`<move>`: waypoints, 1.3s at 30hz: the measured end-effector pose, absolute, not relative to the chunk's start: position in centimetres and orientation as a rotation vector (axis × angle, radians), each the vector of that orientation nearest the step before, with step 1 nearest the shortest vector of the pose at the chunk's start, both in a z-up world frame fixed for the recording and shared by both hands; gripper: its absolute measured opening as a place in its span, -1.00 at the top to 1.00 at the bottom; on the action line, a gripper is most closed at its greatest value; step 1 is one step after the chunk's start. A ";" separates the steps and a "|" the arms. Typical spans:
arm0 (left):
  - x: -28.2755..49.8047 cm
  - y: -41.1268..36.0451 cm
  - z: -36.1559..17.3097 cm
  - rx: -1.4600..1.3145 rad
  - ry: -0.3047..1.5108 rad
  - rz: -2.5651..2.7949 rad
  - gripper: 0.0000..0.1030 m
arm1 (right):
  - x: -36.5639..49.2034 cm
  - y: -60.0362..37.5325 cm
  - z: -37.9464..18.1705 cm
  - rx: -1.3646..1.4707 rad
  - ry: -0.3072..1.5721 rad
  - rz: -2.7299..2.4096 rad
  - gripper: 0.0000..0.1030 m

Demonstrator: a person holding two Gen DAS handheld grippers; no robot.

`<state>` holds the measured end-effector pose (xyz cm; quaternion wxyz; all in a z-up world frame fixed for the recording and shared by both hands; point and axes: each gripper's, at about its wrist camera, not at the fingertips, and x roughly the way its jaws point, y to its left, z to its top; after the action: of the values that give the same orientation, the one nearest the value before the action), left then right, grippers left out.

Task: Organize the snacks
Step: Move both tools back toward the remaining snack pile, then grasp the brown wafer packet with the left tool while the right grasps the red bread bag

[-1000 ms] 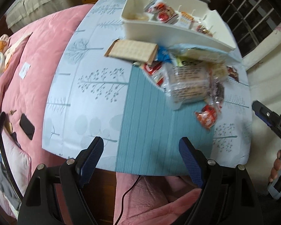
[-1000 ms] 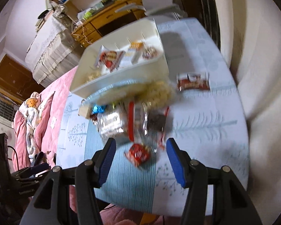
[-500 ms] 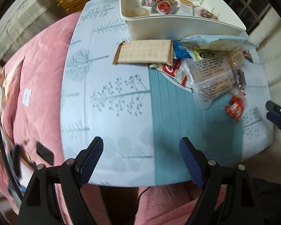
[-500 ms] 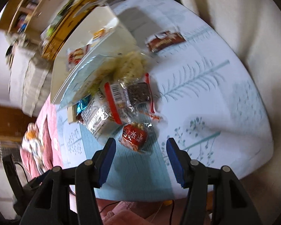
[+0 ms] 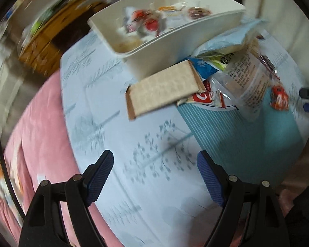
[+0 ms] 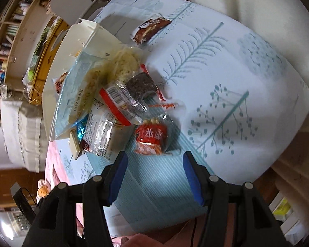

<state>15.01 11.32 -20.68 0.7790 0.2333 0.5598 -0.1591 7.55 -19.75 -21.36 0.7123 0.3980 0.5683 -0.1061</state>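
Your right gripper (image 6: 153, 175) points steeply down over the tablecloth (image 6: 226, 65), jaws part-spread and empty, with the small red snack packet (image 6: 151, 136) just ahead of the fingertips and slightly toward the left finger. Behind that packet lies the loose pile: a clear barcode-labelled packet (image 6: 121, 105), a dark bar in clear wrap (image 6: 141, 86) and a large blue-edged noodle bag (image 6: 86, 90) leaning against the white tray (image 6: 86, 33); a brown packet (image 6: 150, 30) lies well apart, far ahead. The main risk is that the wrappers overlap, so a closing finger could catch the clear packet's edge and drag the pile, or slick film could slip from the pads. Because the spread is only a little wider than the red packet, an off-centre descent may push it away rather than straddle it. Your left gripper (image 5: 154, 175) is tilted down over bare cloth, jaws wide and empty, the flat cracker pack (image 5: 164, 88) well ahead and resting against the tray wall, which already holds several snacks. Motion blur there suggests unsteady aim.
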 end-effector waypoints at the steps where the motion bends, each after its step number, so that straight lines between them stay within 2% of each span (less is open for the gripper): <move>1: 15.2 11.4 -21.0 0.522 1.192 -0.377 -0.59 | 7.4 -19.4 -21.5 0.883 1.255 -0.249 -0.09; 8: 16.7 11.7 -23.2 0.608 1.041 -0.564 -0.59 | 6.7 -17.7 -21.8 0.861 1.219 -0.322 -0.09; 19: 19.9 11.5 -25.1 0.650 0.907 -0.722 -0.59 | 7.3 -15.6 -21.7 0.735 1.143 -0.364 -0.09; 39: 23.9 10.4 -27.8 0.686 0.883 -0.880 -0.65 | 10.3 -14.2 -24.3 0.567 1.203 -0.423 -0.09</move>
<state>23.93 10.45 -27.75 0.7574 0.3150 0.4051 -0.4038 10.29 -14.17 -24.28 0.7663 0.2612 0.5537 -0.1948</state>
